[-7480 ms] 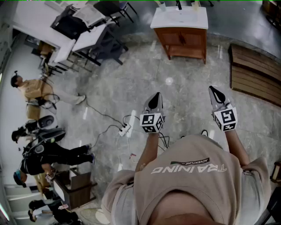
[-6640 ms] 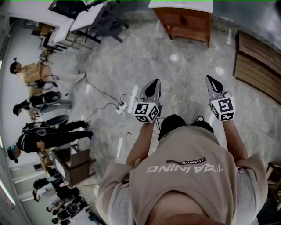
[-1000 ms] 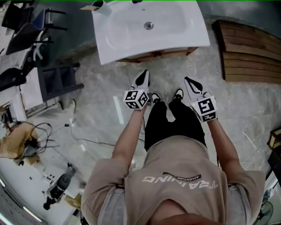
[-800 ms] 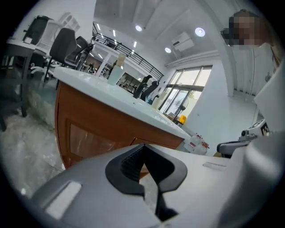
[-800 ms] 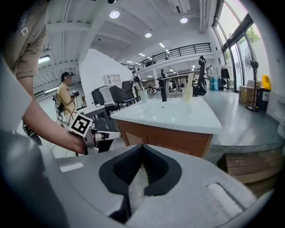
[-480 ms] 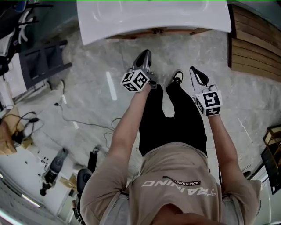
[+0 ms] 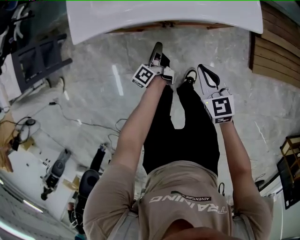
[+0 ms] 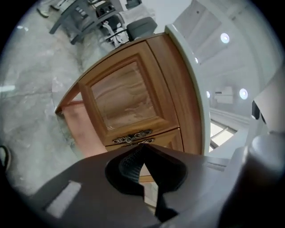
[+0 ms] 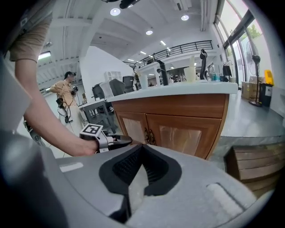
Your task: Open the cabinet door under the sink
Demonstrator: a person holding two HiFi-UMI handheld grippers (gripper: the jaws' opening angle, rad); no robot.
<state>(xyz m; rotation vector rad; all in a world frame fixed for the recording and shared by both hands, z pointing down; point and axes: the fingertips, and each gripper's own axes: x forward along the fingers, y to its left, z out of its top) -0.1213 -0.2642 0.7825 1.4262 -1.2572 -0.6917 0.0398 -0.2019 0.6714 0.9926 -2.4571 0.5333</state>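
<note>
The white sink top (image 7: 164, 14) spans the top of the head view, with the wooden cabinet (image 7: 164, 25) just showing under its rim. In the right gripper view the cabinet has two panelled doors (image 9: 178, 131) with dark ornate handles (image 9: 147, 133) where they meet. My left gripper (image 7: 157, 48) reaches toward the cabinet front. In the left gripper view its shut tip (image 8: 141, 146) sits just short of the handles (image 8: 131, 138), holding nothing. My right gripper (image 7: 203, 71) hangs farther back, to the right. It is shut and empty (image 9: 141, 147).
Stacked wooden slats (image 7: 276, 51) lie on the floor to the right of the sink. Dark chair frames (image 7: 35, 61) stand at the left, with cables (image 7: 70, 122) and a power tool (image 7: 56, 173) on the marble floor. A faucet and bottles (image 9: 196, 67) stand on the countertop.
The person has walked across the floor up to the sink. In the last second the left gripper has stretched forward toward the cabinet front. The right gripper has stayed back.
</note>
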